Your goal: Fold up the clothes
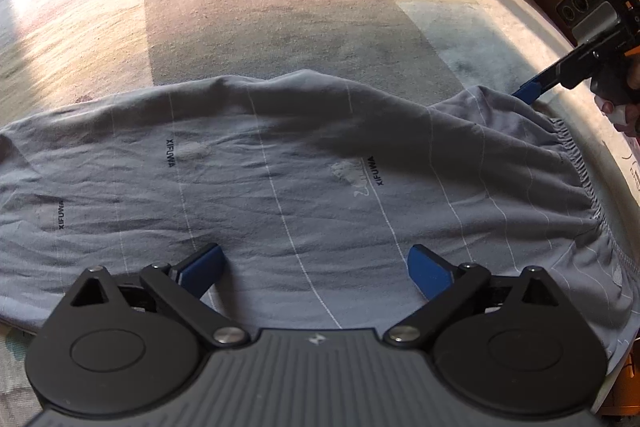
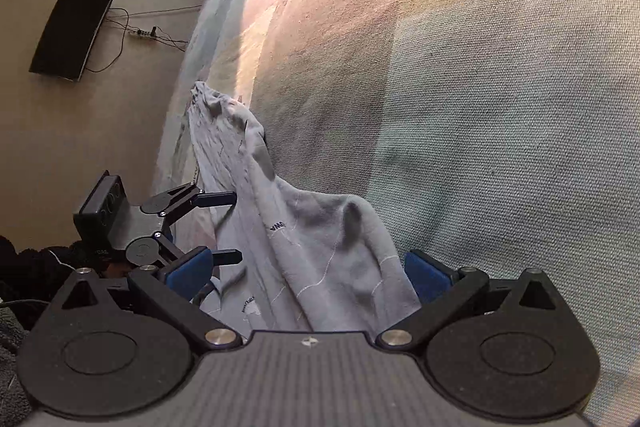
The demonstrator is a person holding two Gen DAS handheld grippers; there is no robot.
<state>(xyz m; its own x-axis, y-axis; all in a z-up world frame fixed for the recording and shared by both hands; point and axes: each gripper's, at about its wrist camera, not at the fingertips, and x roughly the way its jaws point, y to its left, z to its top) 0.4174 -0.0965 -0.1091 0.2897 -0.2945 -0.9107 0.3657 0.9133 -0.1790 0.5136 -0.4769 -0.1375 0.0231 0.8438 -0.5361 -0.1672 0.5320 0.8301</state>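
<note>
A patchwork bed cover (image 1: pixel 260 7) fills both views; grey trousers (image 1: pixel 280 187) lie spread across its near edge; the left gripper (image 1: pixel 316 267) hangs spread wide above them, gripping nothing; the right gripper (image 2: pixel 308 275) stands wide, cloth loose between its pads.

The grey garment (image 1: pixel 304 187) runs off the left and lower right edges of the left wrist view, and its near hem is hidden behind the left gripper (image 1: pixel 316 267) body. In the right wrist view the cloth's near end disappears under the right gripper (image 2: pixel 308 275), so whether its blue pads (image 2: pixel 424 273) touch the fabric cannot be told. The hand (image 1: pixel 624 95) holding the right gripper is cut off by the left wrist view's right edge, and the small print on the cloth there is too blurred to read.
</note>
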